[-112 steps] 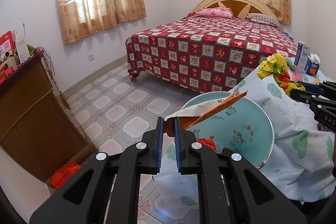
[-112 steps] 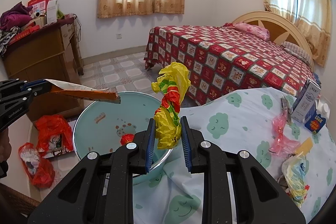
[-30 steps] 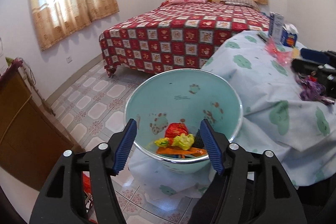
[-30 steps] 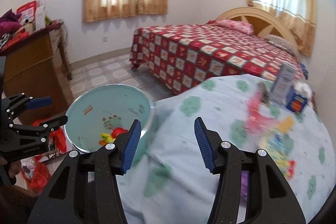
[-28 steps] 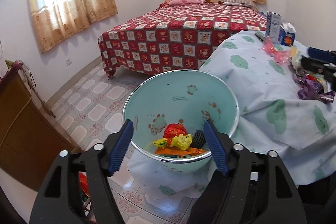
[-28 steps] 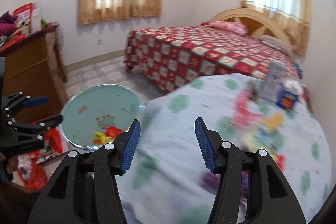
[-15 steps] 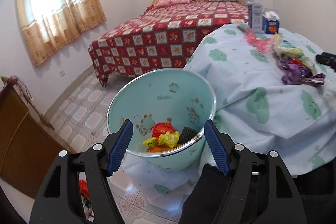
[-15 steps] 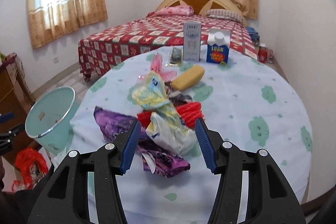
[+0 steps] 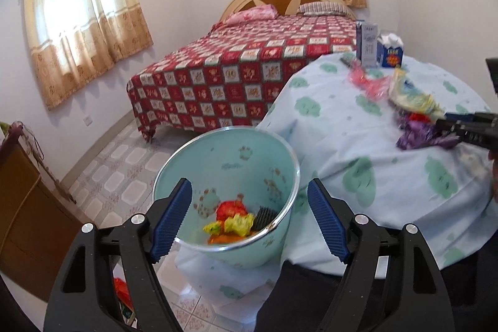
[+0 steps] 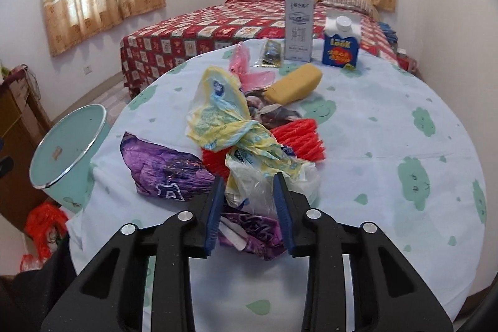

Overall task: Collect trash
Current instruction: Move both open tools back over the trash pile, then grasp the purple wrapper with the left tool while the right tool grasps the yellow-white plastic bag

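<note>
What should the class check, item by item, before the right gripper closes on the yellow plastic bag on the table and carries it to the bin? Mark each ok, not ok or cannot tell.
1. Right gripper open: ok.
2. Yellow plastic bag between its fingers: ok, the bag's clear lower end sits there.
3. Only the bag in the gap: cannot tell, the purple wrapper lies under and beside it.
4. Bin open, with room: ok, trash only at the bottom.
5. Left gripper out of the way: not ok, it is open over the bin's mouth.
</note>
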`<state>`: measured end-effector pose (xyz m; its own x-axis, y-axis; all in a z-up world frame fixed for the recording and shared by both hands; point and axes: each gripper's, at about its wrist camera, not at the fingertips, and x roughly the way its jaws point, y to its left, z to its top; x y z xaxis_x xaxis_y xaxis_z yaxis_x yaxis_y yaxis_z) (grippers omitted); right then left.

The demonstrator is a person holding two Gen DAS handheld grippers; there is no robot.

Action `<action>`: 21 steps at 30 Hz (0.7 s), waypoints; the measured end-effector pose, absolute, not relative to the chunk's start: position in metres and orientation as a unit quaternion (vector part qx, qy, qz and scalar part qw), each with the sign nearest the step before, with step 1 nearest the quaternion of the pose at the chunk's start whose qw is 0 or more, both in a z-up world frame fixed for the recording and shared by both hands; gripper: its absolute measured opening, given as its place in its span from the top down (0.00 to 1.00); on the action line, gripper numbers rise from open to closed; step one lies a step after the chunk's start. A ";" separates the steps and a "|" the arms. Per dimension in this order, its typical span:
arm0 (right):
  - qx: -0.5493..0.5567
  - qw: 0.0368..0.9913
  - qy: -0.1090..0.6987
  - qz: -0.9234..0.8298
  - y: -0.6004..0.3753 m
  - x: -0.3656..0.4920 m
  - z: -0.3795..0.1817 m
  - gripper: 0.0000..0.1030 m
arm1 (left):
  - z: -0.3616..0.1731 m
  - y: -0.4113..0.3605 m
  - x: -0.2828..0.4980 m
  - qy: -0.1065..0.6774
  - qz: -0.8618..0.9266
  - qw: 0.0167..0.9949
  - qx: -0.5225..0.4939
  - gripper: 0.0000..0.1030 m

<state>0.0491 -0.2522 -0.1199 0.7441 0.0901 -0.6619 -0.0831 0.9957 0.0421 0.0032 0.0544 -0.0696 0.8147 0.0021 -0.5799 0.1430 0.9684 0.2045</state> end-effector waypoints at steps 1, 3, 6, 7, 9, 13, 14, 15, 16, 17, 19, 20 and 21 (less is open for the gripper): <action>0.005 0.934 0.353 0.047 -0.252 0.049 -0.119 0.78 | -0.067 0.051 0.005 0.300 -0.039 0.946 0.119 0.27; 0.009 0.936 0.348 0.051 -0.253 0.044 -0.116 0.79 | -0.060 0.039 0.009 0.291 -0.045 0.948 0.120 0.27; 0.019 0.940 0.337 0.051 -0.259 0.038 -0.107 0.79 | -0.055 0.018 0.018 0.290 -0.064 0.948 0.117 0.27; 0.022 0.941 0.333 0.051 -0.261 0.036 -0.105 0.79 | -0.054 0.012 0.020 0.291 -0.068 0.947 0.117 0.27; 0.030 0.946 0.319 0.051 -0.267 0.030 -0.094 0.79 | -0.054 -0.005 0.024 0.292 -0.082 0.946 0.116 0.27; 0.035 0.953 0.299 0.040 -0.279 0.022 -0.079 0.79 | -0.058 -0.039 0.028 0.294 -0.110 0.941 0.122 0.27; 0.035 0.954 0.296 0.034 -0.284 0.021 -0.077 0.79 | -0.060 -0.046 0.030 0.296 -0.115 0.940 0.123 0.27; 0.036 0.954 0.295 0.028 -0.289 0.020 -0.076 0.79 | -0.064 -0.057 0.034 0.299 -0.123 0.938 0.125 0.27; 0.037 0.955 0.294 0.022 -0.294 0.019 -0.076 0.79 | -0.066 -0.064 0.037 0.302 -0.126 0.937 0.126 0.27; 0.037 0.955 0.295 0.014 -0.300 0.019 -0.077 0.79 | -0.070 -0.073 0.041 0.306 -0.131 0.935 0.125 0.27; 0.035 0.954 0.298 0.002 -0.312 0.017 -0.083 0.79 | -0.076 -0.086 0.048 0.312 -0.137 0.932 0.120 0.27; 0.037 0.953 0.299 -0.002 -0.318 0.016 -0.086 0.79 | -0.079 -0.094 0.053 0.316 -0.142 0.931 0.114 0.27; 0.038 0.953 0.300 -0.005 -0.322 0.016 -0.088 0.79 | -0.081 -0.099 0.055 0.319 -0.145 0.930 0.113 0.27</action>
